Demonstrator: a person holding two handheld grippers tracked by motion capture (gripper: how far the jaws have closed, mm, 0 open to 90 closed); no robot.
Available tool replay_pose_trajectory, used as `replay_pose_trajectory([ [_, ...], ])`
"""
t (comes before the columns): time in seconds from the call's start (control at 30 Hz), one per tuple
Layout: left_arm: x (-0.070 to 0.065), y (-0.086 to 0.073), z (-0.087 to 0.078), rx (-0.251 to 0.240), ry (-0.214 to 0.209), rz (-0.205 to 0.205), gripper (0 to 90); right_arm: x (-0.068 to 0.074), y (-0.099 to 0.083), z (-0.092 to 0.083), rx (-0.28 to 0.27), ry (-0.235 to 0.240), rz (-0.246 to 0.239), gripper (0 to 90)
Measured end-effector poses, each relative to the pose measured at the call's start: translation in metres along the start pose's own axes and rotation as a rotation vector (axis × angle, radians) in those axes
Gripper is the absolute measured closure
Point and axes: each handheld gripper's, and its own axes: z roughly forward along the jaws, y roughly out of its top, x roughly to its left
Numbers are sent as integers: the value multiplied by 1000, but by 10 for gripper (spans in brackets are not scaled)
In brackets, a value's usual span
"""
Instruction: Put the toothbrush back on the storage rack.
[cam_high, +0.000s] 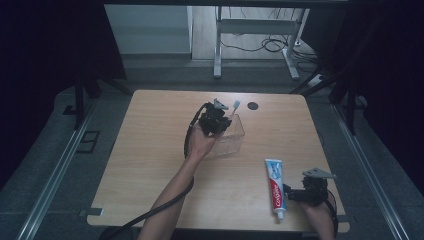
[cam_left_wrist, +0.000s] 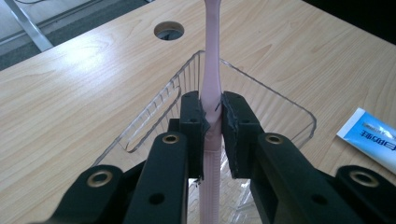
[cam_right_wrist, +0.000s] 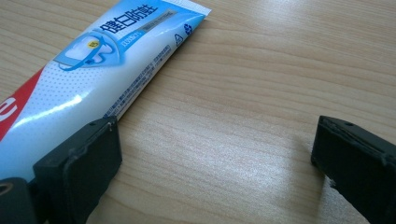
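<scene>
The left tool (cam_left_wrist: 212, 126) grips a toothbrush (cam_left_wrist: 211, 79) over the clear bin (cam_left_wrist: 306, 119) — lower it inside before releasing; the right tool (cam_right_wrist: 215, 154) sits spread wide by the toothpaste (cam_right_wrist: 93, 74).

On the desk (cam_high: 150, 150) we find the basket (cam_high: 235, 137) near the middle, a toothbrush (cam_high: 235, 106) held above it by the left hand-held gripper (cam_high: 216, 120); the toothpaste tube (cam_high: 275, 187) lies right, nearer us, just beside the right hand-held gripper (cam_high: 295, 194).

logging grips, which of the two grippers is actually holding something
The left gripper: its fingers are shut on the pink toothbrush over the clear basket. The right gripper is open beside the toothpaste.
</scene>
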Motion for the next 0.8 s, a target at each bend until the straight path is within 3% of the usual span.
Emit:
replay_pose_trajectory([
  [0.53, -9, -6, 12, 51, 17, 46, 791, 0, 0, 0, 0, 0, 0, 13],
  [0.8, -16, -7, 18, 94, 40, 100, 787, 0, 0, 0, 0, 0, -1, 13],
])
